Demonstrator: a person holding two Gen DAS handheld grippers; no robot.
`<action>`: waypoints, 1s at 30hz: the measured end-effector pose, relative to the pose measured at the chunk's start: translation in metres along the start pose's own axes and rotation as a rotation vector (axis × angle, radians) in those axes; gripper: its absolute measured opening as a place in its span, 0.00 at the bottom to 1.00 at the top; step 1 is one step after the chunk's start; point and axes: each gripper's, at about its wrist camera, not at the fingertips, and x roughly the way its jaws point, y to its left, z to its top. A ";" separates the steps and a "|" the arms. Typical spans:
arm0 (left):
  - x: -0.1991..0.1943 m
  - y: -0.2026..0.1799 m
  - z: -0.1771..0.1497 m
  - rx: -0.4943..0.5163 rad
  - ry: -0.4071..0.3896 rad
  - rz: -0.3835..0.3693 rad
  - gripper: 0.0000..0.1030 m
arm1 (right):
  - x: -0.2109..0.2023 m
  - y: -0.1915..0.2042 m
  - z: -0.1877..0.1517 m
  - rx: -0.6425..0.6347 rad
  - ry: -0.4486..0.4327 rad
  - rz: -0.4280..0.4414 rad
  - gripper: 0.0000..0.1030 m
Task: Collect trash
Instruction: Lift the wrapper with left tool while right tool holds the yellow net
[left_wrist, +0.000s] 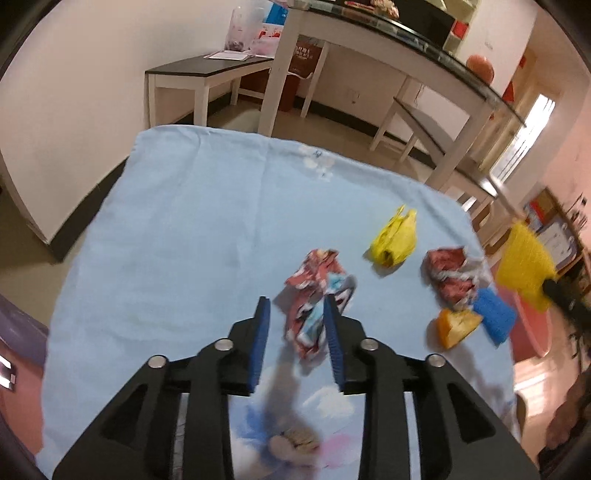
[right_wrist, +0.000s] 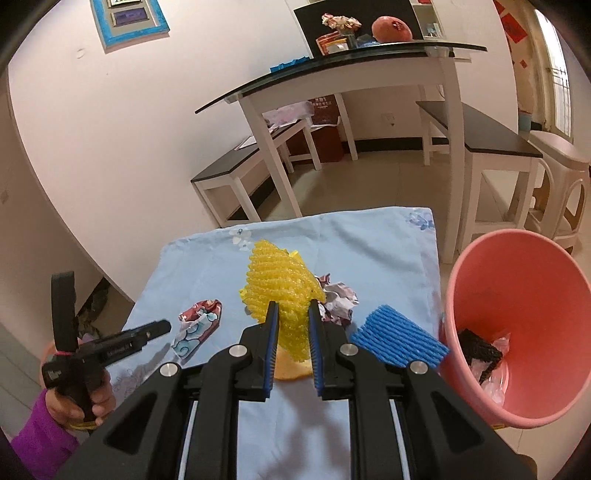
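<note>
My left gripper (left_wrist: 295, 301) is open above the light blue cloth (left_wrist: 184, 229), with a crumpled red and blue wrapper (left_wrist: 317, 288) lying between and just beyond its fingertips. My right gripper (right_wrist: 293, 308) is shut on a yellow foam net (right_wrist: 280, 291) and holds it up above the table. In the left wrist view the net (left_wrist: 524, 266) shows at the right edge. Also on the cloth are a yellow plastic bag (left_wrist: 395, 240), a crumpled red wrapper (left_wrist: 452, 273), a blue foam net (left_wrist: 495, 317) and an orange peel (left_wrist: 458, 326). A pink bin (right_wrist: 517, 332) stands at the right.
The pink bin holds a dark net and clear plastic. Beyond the cloth-covered table stand a glass-topped white table (right_wrist: 332, 70), dark-topped benches (right_wrist: 491, 136) and a plastic stool (right_wrist: 561, 177). The left hand-held gripper (right_wrist: 110, 343) shows at the left in the right wrist view.
</note>
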 end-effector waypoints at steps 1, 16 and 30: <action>0.002 -0.001 0.002 -0.007 -0.002 -0.008 0.32 | -0.001 -0.001 0.000 0.002 0.000 -0.001 0.15; 0.017 -0.032 -0.027 0.098 -0.016 0.079 0.24 | -0.006 -0.017 -0.008 0.040 0.001 -0.002 0.15; -0.026 -0.065 -0.020 0.187 -0.111 0.021 0.01 | -0.017 -0.030 -0.016 0.068 -0.021 -0.010 0.15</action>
